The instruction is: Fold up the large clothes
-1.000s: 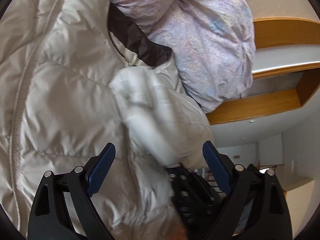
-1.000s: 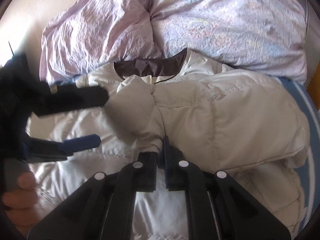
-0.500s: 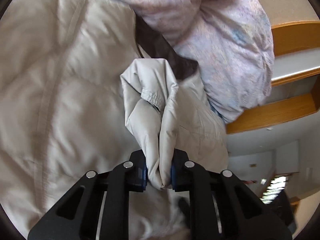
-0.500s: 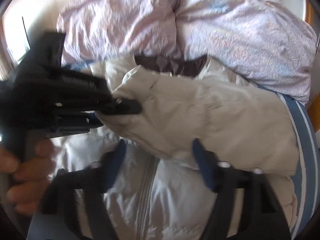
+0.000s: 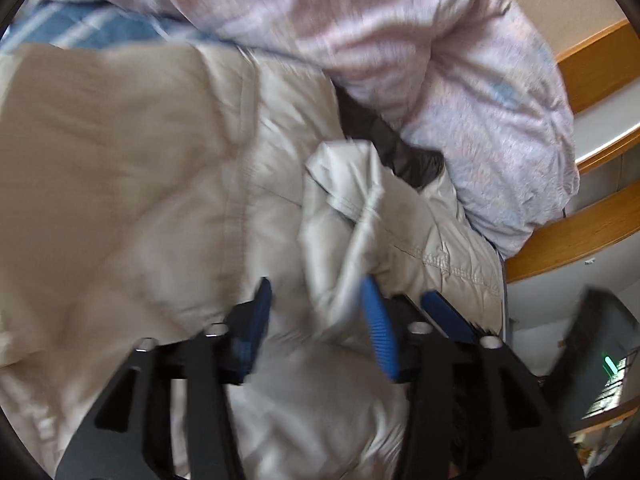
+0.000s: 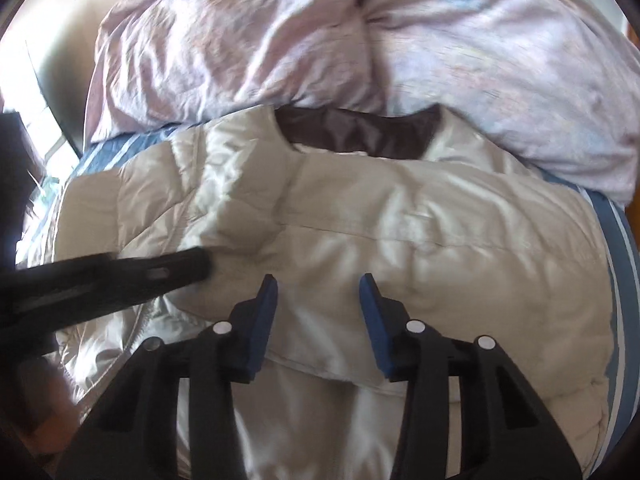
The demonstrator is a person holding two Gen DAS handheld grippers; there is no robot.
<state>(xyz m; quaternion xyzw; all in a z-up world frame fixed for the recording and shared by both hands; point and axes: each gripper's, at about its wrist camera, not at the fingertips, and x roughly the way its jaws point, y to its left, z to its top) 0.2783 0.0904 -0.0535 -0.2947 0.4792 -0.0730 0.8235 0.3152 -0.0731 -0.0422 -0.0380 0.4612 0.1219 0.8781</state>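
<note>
Beige puffer jacket [image 6: 400, 240] is lying front-up on the striped bed sheet [image 6: 622, 248], collar against the lilac duvet [image 6: 360, 40]. Sleeve-folding step is under way. Left tool [image 5: 320, 312] is opening, pads parting from the bunched sleeve cuff [image 5: 344, 216], which is still sitting between them, unclamped. Right tool [image 6: 318, 312] is closing over the folded sleeve, pads not yet pressing. Next move, likely: flattening both sleeves across the chest, then regripping the hem.
</note>
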